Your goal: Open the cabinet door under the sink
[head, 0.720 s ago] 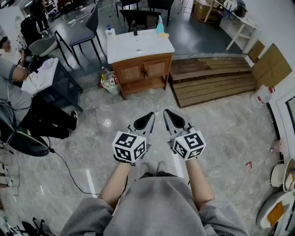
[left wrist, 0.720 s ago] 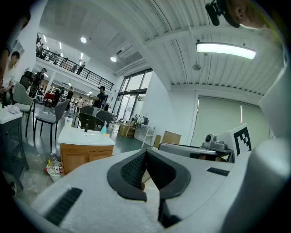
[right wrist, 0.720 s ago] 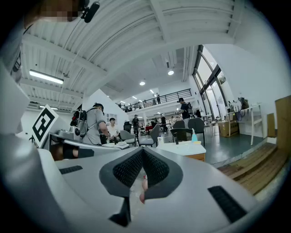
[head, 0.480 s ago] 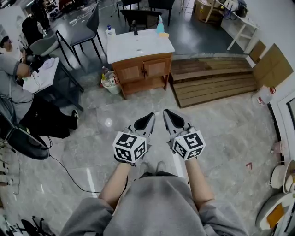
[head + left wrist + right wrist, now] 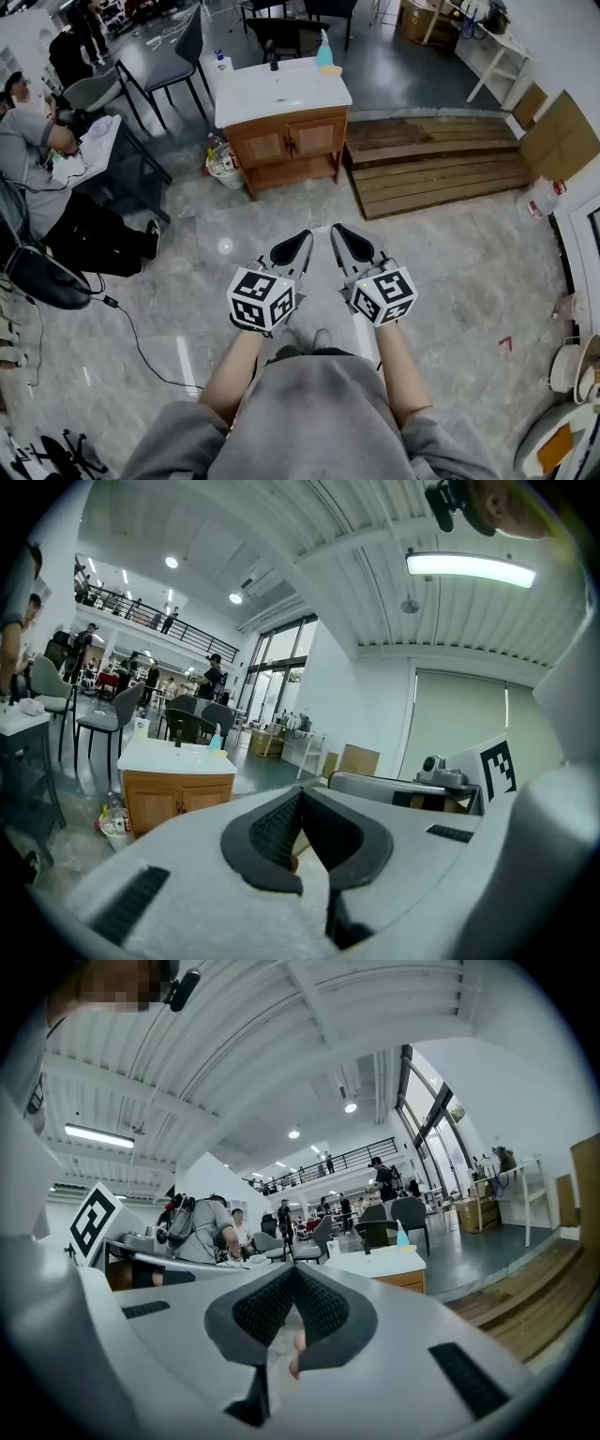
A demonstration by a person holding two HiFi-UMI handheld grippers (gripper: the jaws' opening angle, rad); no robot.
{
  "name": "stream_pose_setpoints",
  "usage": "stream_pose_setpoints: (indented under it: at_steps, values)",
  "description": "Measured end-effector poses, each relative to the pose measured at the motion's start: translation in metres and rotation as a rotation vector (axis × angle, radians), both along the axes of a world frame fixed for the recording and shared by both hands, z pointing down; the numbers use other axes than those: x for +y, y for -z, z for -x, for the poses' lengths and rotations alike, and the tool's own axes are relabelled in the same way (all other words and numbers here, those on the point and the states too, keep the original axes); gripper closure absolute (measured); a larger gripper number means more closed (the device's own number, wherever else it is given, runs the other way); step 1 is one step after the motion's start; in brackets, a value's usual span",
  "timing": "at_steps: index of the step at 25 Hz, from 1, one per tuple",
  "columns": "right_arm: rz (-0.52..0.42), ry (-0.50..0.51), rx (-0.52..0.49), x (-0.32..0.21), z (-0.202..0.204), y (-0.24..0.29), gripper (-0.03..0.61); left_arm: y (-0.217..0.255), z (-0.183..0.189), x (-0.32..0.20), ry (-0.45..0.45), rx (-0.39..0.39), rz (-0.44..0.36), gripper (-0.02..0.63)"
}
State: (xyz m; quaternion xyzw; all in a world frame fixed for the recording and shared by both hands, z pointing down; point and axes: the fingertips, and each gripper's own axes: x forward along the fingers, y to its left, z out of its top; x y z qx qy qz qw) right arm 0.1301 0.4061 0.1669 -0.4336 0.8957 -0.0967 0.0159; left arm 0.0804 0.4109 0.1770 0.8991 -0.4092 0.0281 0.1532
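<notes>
Left gripper (image 5: 302, 236), right gripper (image 5: 339, 231): side by side, fingers together

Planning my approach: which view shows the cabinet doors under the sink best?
The head view: both cabinet doors face the camera unobstructed, shut. The left gripper view shows them smaller; the right gripper view only a wooden sliver.
</notes>
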Motion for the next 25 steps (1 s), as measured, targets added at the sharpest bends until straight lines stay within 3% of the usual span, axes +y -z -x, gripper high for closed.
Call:
stream_pose_setpoints:
  at_steps: [10,25]
  values:
    - [0.048,0.038,-0.034,-0.029,-0.005,-0.021,0.570,-0.019,-0.002,-0.025,0.042,-0.030,0.037,0.606]
    - [0.102,0.009,-0.028,-0.156,0.042,-0.048,0.570,-0.045,0.044,-0.157,0.019,-0.022,0.077,0.606]
